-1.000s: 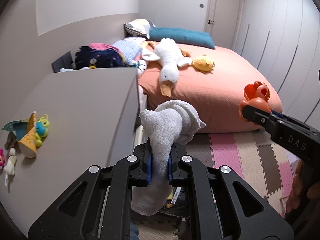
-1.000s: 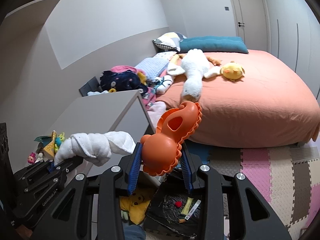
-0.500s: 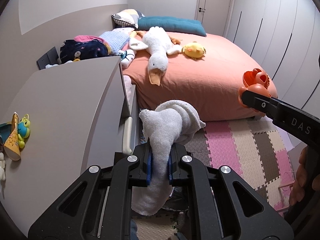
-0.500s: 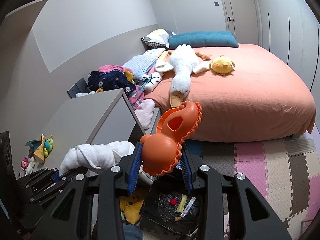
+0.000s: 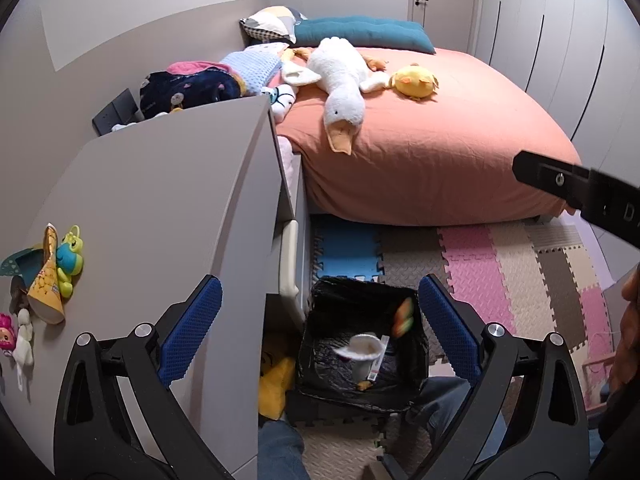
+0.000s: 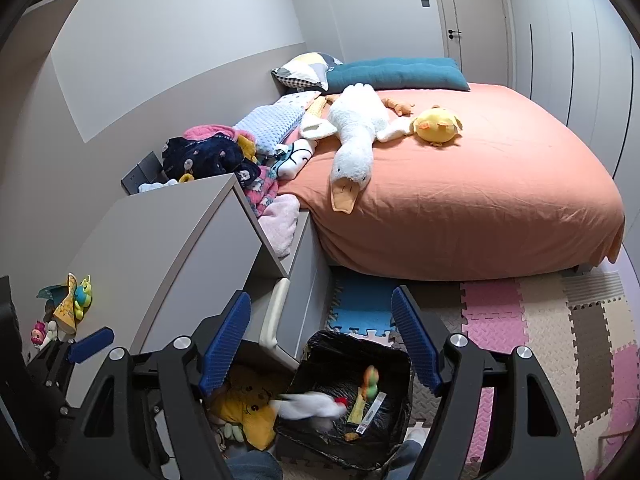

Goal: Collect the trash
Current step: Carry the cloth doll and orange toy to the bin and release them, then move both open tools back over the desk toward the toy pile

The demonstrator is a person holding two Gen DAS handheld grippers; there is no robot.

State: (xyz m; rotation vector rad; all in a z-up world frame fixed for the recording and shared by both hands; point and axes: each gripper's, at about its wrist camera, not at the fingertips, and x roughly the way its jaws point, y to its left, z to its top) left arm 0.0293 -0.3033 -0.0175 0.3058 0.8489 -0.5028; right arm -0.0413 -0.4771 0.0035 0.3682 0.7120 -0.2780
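Observation:
Both grippers are open and empty above a black-lined trash bin (image 5: 320, 384) on the floor, also in the right wrist view (image 6: 394, 436). My left gripper (image 5: 320, 328) hangs over it. My right gripper (image 6: 322, 350) is open beside it; its arm (image 5: 580, 196) shows at the right of the left view. A white cloth (image 5: 362, 350), blurred in motion, is inside the bin, also in the right wrist view (image 6: 310, 404). A blurred orange toy (image 5: 402, 316) is in there too, also in the right wrist view (image 6: 370, 380).
A grey dresser (image 5: 160, 216) stands left of the bin, with small toys (image 5: 52, 268) on its top. A yellow plush (image 6: 244, 408) lies on the floor by the bin. A bed (image 5: 420, 140) with plush toys is beyond. Foam mats (image 5: 500, 272) cover the floor.
Both grippers opened. The white cloth left the left gripper and the orange toy left the right one; both have dropped into the bin. The views tilted down toward the bin.

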